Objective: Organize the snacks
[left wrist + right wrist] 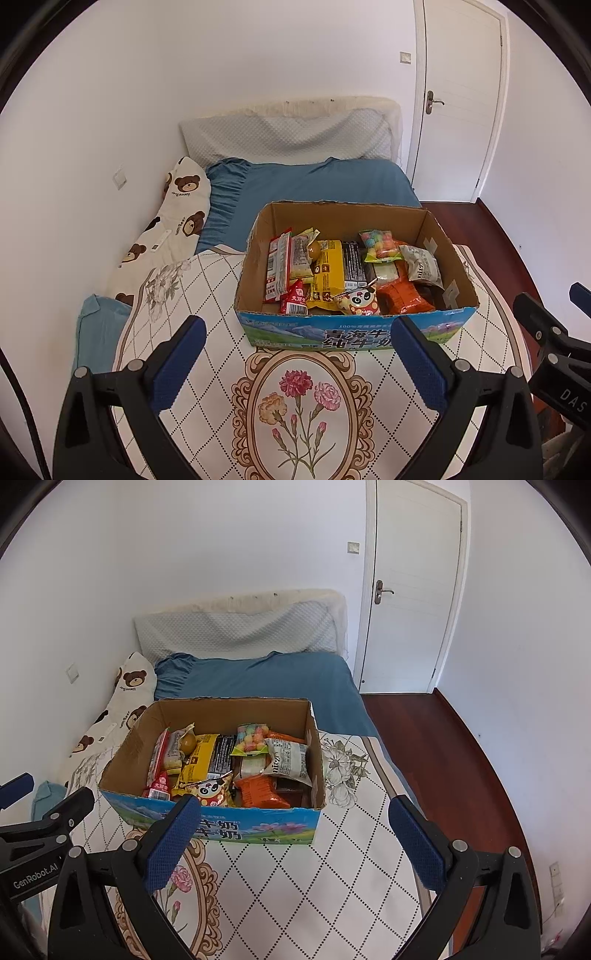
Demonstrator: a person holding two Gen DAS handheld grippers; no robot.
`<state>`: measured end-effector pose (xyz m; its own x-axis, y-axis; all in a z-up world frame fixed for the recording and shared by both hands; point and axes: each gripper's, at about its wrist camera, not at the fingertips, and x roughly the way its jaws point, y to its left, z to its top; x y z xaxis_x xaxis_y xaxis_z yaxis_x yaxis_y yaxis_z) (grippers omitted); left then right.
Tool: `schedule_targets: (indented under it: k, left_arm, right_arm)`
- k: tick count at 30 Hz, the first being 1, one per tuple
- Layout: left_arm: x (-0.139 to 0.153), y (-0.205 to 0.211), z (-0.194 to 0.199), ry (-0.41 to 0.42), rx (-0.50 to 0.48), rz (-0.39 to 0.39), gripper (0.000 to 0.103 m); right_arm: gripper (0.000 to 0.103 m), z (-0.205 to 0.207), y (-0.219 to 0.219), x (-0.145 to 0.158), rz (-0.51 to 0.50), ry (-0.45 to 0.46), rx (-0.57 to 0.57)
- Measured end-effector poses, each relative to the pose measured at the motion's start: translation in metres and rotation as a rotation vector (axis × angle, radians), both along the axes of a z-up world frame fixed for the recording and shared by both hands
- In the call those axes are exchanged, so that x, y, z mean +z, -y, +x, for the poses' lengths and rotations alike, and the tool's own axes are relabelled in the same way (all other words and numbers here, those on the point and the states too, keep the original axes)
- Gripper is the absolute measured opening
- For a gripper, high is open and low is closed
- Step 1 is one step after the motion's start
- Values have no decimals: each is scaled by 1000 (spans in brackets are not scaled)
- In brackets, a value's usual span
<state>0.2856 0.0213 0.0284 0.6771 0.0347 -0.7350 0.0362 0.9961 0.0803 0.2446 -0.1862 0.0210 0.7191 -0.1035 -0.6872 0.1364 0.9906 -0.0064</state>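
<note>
Left gripper [295, 354] jaws wide | right gripper [295, 834] jaws wide | one cardboard box [424, 325] | two yellow packets [327, 273]

Box [354, 332] reads "100%", "青海牛"; left gripper [33, 853] reads "GenRobot.AI".

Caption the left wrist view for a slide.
Open left gripper hovers before a cardboard box of snack packets on a floral bedspread.
</note>
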Motion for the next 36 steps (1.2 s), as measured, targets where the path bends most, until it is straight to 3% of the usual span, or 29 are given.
schedule_targets:
  k: [36]
  left_arm:
    - [5,1,0,11,-9,-6,102]
  right_arm:
    - [103,-7,-1,5,22,5,-14]
